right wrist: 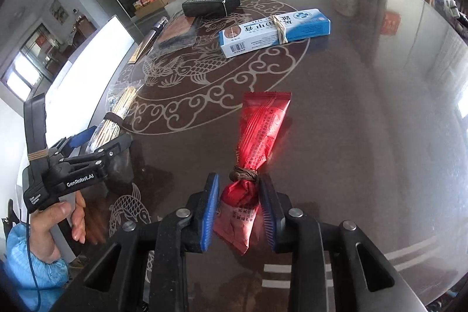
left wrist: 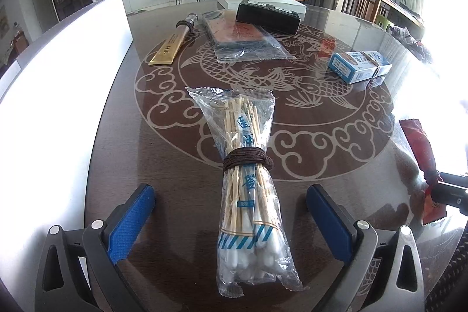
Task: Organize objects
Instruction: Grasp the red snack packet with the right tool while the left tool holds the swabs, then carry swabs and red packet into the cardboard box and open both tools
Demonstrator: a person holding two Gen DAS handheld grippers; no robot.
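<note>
Glossy fish-patterned table (right wrist: 365,107), crinkly red packet (right wrist: 257,142), brown cord-bound waist.

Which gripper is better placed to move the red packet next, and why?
The right gripper: the red packet already sits between its blue pads, near the cord tie. The left gripper stands wide open around the cotton swab bag instead.

We see our left gripper (left wrist: 231,220) wide open over a bag of cotton swabs (left wrist: 248,180) tied with brown string (left wrist: 247,161), lying on the brown table (left wrist: 140,142) between its blue fingers (left wrist: 131,221).
</note>
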